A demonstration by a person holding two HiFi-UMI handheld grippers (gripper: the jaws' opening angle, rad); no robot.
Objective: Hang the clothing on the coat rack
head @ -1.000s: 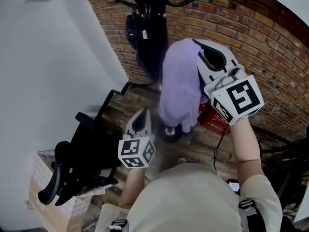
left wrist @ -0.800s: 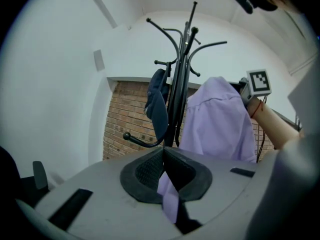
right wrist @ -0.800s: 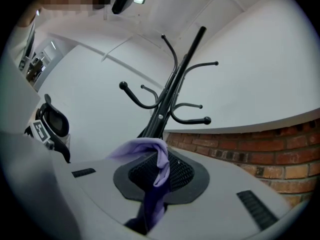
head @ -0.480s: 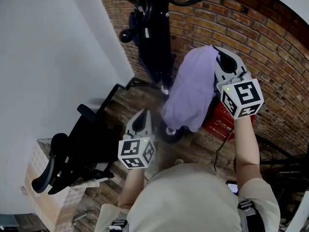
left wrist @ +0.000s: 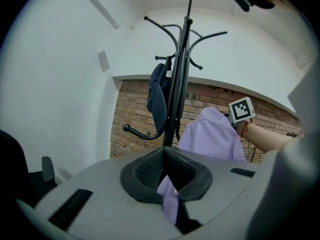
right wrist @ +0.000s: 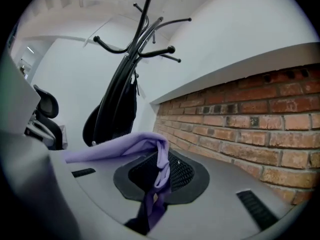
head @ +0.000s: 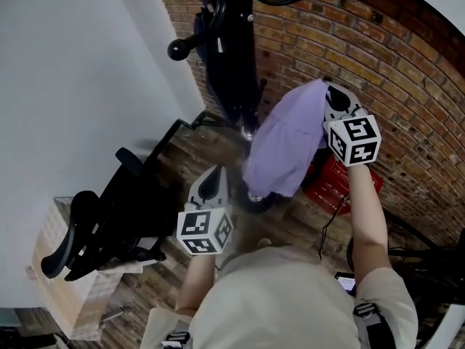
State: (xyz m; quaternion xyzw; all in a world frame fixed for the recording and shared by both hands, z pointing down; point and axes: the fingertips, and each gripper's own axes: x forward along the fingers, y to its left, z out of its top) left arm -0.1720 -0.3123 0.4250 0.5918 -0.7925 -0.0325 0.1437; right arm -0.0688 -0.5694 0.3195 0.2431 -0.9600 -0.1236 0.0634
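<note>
Shirt (head: 283, 147) held beside the coat rack (head: 234, 49), not yet hung
Right gripper (head: 330, 97) clamps its top, left gripper (head: 211, 177) pinches a strip; hooking remains

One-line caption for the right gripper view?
Right gripper shut on purple garment, coat rack ahead, brick wall right.

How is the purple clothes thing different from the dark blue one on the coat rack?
The purple garment is pale lilac; the dark blue garment looks nearly black. The purple garment is pinched in the jaws of the right gripper, out beside the brick wall, while the dark blue garment already hangs on the coat rack, close against its pole. Both are soft cloth drooping downward.
</note>
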